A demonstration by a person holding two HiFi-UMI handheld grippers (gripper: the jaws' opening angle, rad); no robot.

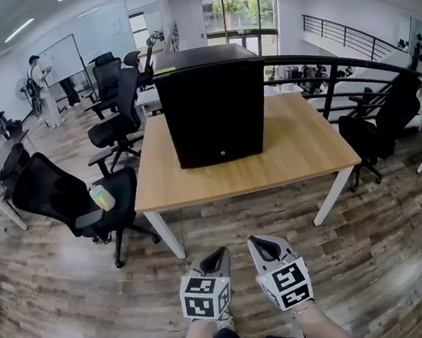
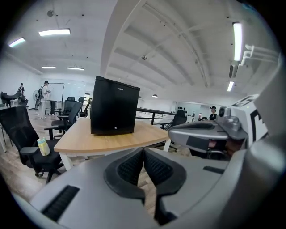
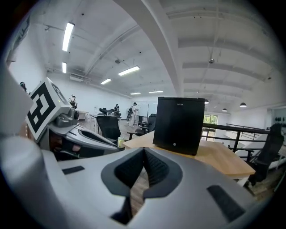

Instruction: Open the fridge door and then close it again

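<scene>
A small black fridge (image 1: pixel 213 103) stands on a wooden table (image 1: pixel 300 150) with its door closed and facing me. Both gripper views show the fridge (image 2: pixel 114 106) (image 3: pixel 178 125) ahead, well beyond the jaws. My left gripper (image 1: pixel 222 255) and right gripper (image 1: pixel 260 244) hang side by side over the floor, short of the table's near edge. Each is shut with nothing between its jaws. From the left gripper (image 2: pixel 143 152) I see the right gripper's body at my right; from the right gripper (image 3: pixel 144 152) I see the left one at my left.
Black office chairs stand left of the table; the nearest one (image 1: pixel 71 199) has a pale bottle (image 1: pixel 102 197) on its seat. Another chair (image 1: pixel 387 118) and a black railing (image 1: pixel 336 67) are at the right. People stand by a whiteboard (image 1: pixel 58 59) far back left.
</scene>
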